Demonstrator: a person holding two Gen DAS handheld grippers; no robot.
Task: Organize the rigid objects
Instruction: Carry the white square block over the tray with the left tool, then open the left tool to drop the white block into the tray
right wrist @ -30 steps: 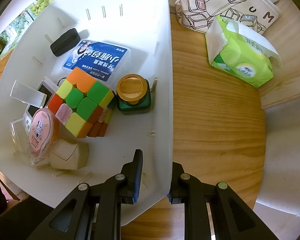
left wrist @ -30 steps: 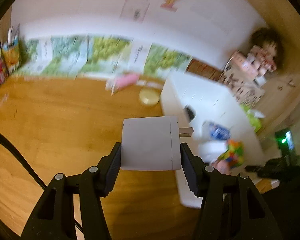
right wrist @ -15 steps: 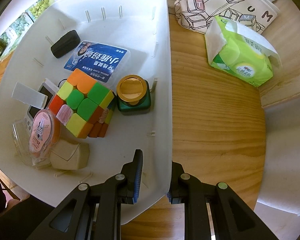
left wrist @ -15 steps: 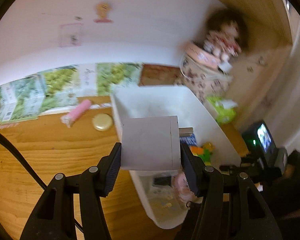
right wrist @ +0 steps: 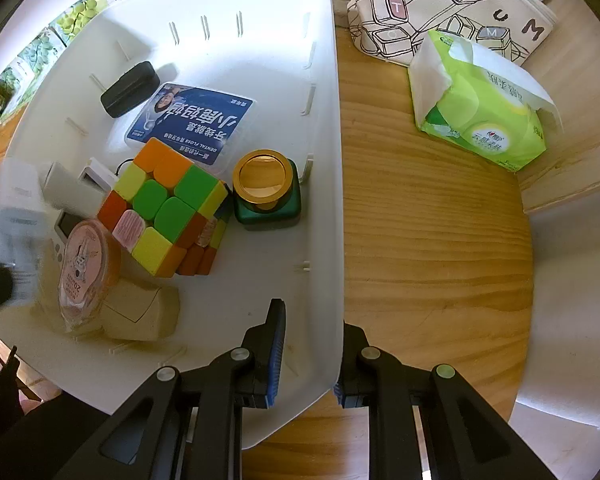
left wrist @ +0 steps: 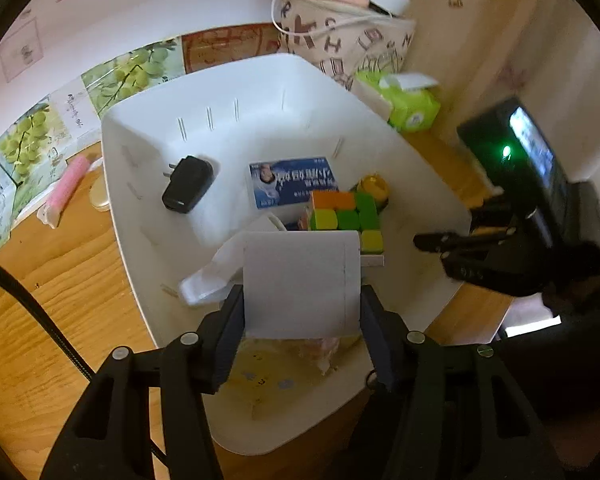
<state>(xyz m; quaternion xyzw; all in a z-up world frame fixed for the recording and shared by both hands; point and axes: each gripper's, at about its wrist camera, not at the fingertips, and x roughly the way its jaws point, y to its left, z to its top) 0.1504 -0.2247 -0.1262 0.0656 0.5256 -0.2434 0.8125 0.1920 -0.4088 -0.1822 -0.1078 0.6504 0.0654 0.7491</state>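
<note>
My left gripper [left wrist: 300, 292] holds a white plug charger [left wrist: 300, 284], prongs to the right, above the near end of the white bin [left wrist: 140, 184]; its jaws are closing on it. In the right wrist view the charger [right wrist: 16, 216] is a blur at the bin's left edge. My right gripper [right wrist: 312, 320] points down, shut on the bin's side wall [right wrist: 336, 160]. Inside lie a colour cube [right wrist: 160, 208], a blue dental floss box [right wrist: 192, 124], a black charger [right wrist: 130, 88], a green jar with a gold lid [right wrist: 266, 188] and a pink round box [right wrist: 84, 264].
A green tissue pack [right wrist: 480, 120] and a lettered tote bag [right wrist: 440, 4] stand on the wooden table right of the bin. A pink tube [left wrist: 66, 188] and a gold lid [left wrist: 100, 200] lie left of it. A black cable [left wrist: 32, 300] trails at the left.
My left gripper has carried the white charger from over the bare table to above the bin, tipping downward and rolling. The right gripper kept its hold on the bin wall.
</note>
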